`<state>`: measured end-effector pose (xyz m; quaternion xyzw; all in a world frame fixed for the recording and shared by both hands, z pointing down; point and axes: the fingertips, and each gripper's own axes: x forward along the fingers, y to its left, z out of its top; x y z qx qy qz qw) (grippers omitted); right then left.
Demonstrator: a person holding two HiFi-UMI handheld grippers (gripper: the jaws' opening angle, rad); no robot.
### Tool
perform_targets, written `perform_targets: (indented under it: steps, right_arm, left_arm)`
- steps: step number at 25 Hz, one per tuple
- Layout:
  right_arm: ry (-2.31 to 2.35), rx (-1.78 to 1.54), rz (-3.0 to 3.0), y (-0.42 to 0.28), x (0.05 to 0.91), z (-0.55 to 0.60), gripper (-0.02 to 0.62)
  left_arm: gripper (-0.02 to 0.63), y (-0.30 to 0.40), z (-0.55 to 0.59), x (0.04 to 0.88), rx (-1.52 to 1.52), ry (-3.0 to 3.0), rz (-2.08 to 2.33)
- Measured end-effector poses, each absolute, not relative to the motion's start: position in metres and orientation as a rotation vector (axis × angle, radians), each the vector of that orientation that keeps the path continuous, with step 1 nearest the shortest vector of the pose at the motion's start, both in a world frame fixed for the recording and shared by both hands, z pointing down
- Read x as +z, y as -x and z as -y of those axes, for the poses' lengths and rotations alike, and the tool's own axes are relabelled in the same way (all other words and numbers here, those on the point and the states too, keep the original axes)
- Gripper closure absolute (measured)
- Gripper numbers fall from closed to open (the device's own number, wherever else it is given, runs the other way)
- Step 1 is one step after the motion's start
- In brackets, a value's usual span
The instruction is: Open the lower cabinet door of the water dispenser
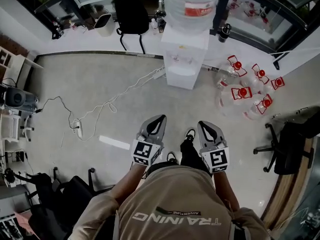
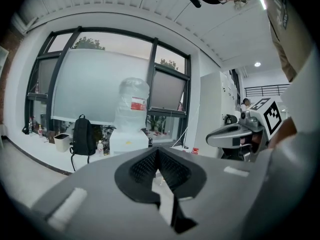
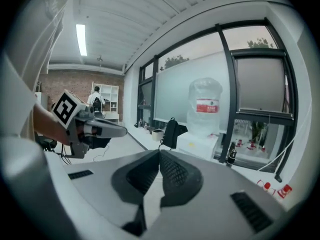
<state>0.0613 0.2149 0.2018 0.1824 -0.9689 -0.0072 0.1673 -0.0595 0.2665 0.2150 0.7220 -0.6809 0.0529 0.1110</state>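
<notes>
The white water dispenser [image 1: 184, 59] stands on the floor ahead of me, against the window wall, with a large clear bottle [image 1: 192, 3] on top. Its lower front [image 1: 181, 78] faces me and looks closed; from above I see little of the door. My left gripper [image 1: 160, 119] and right gripper [image 1: 202, 124] are held side by side at waist height, well short of the dispenser, both shut and empty. In the left gripper view the left gripper [image 2: 157, 150] points toward the dispenser [image 2: 127, 140]. In the right gripper view the right gripper [image 3: 160, 153] points left of the dispenser [image 3: 201, 143].
Several empty red-capped bottles [image 1: 245, 91] lie right of the dispenser. A black backpack [image 1: 131, 14] and a white bin [image 1: 104, 24] stand at its left. A white cable with a power strip [image 1: 77, 129] runs over the floor. An office chair [image 1: 290, 144] stands at right.
</notes>
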Motion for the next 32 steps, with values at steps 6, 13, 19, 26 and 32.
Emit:
perform_targets:
  steps: [6,13,19,26,32]
  right_arm:
    - [-0.484,0.003,2.793,-0.046,0.198,-0.152,0.584]
    - [-0.516,-0.004,2.868,-0.041,0.188,-0.067,0.584]
    - [-0.485,0.012,2.901,-0.034,0.182,-0.016,0.584]
    - [-0.550,0.105,2.858,-0.054,0.207,0.018,0.584]
    - [-0.668,0.171,2.789,-0.067,0.237,0.053,0.584]
  left_arm:
    - [0.604,0.055,-0.204,0.192,0.175,-2.162,1.966]
    - [0.604,0.061,-0.119,0.182,0.210,-2.136,2.003]
    - [0.604,0.066,-0.078,0.169,0.257,-2.123,2.037]
    - [0.604,0.070,-0.050,0.193,0.247,-2.095,1.959]
    - [0.604,0.094,-0.003,0.188,0.218,-2.098,1.959]
